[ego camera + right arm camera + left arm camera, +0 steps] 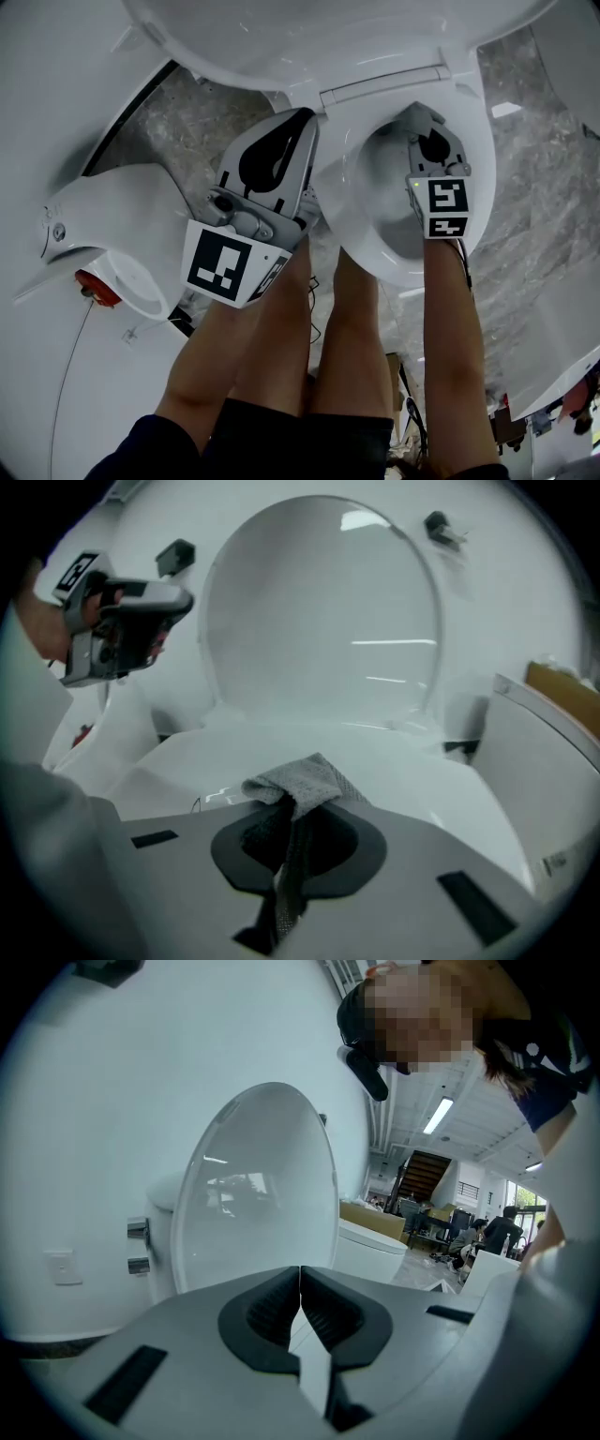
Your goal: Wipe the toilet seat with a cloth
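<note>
The white toilet has its lid [328, 37] raised and its seat [349, 220] down around the bowl. My right gripper [422, 117] hovers over the bowl's right side, shut on a grey cloth [300, 785] that bunches out past the jaws [295, 808] toward the seat [403, 771]. I cannot tell whether the cloth touches the seat. My left gripper [305, 114] is held to the left of the seat near the hinge, shut with nothing in it [300, 1279], facing the lid [262, 1194]. From the right gripper view, the left gripper [122, 621] shows beside the lid [319, 621].
Another white fixture [112, 234] with a red part [98, 289] stands at the left. Marble floor [544, 187] runs along the right. The person's bare legs [281, 347] stand at the toilet's front. Flush buttons [139, 1246] sit on the wall; another toilet [370, 1246] and people are behind.
</note>
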